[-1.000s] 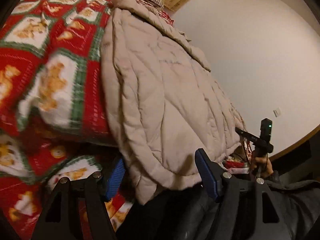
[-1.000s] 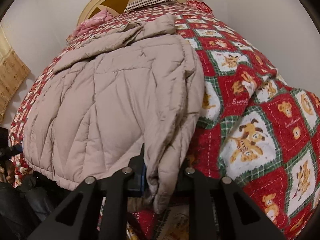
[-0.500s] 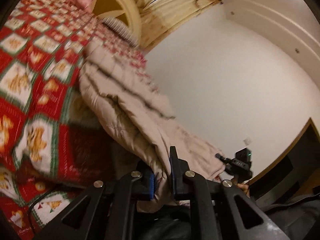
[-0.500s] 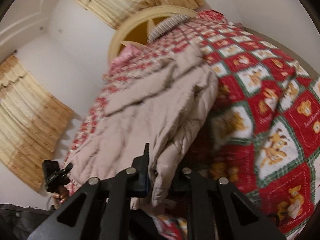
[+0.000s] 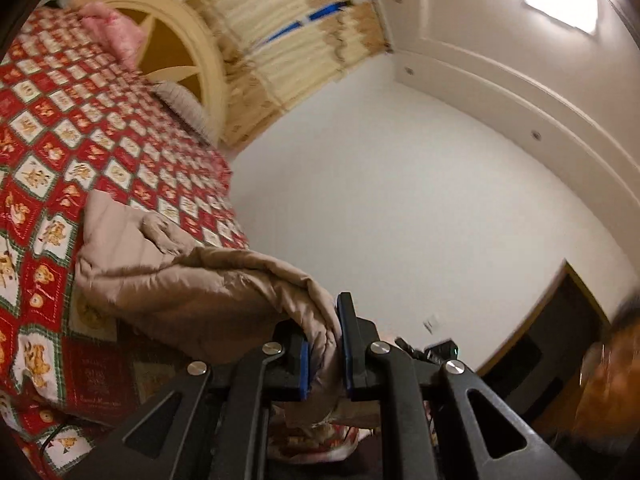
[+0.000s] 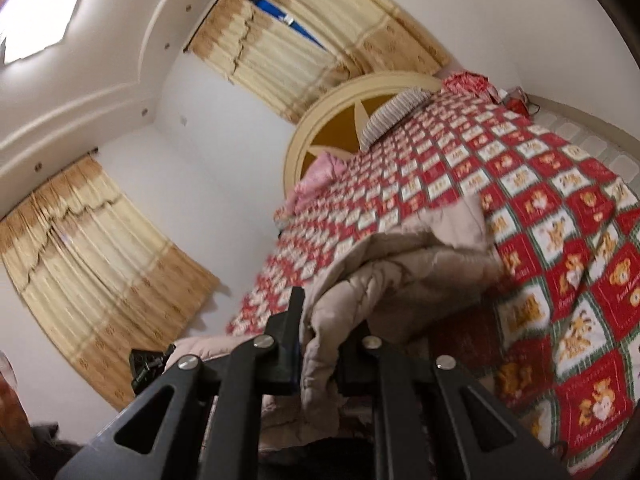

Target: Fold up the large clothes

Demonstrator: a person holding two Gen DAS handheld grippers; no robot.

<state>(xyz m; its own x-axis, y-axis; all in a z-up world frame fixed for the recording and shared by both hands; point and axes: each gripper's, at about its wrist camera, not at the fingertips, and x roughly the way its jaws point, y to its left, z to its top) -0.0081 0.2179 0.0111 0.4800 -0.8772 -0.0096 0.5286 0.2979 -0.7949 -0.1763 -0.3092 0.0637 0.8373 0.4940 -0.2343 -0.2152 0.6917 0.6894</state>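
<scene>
Beige quilted coat [image 5: 188, 284] is hanging lifted over the near end of the red teddy-bear bedspread [image 5: 80, 128], its far part lying on the bed. Left gripper [image 5: 323, 354] is clamping one bunched edge; right gripper [image 6: 318, 354] is pinching another fold of it.

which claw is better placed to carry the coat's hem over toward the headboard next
Neither clearly; it looks like a job for both. The left claw and right claw are each shut on a hem corner of the beige quilted padded coat, lifted above the red teddy-bear patchwork bedspread.
</scene>
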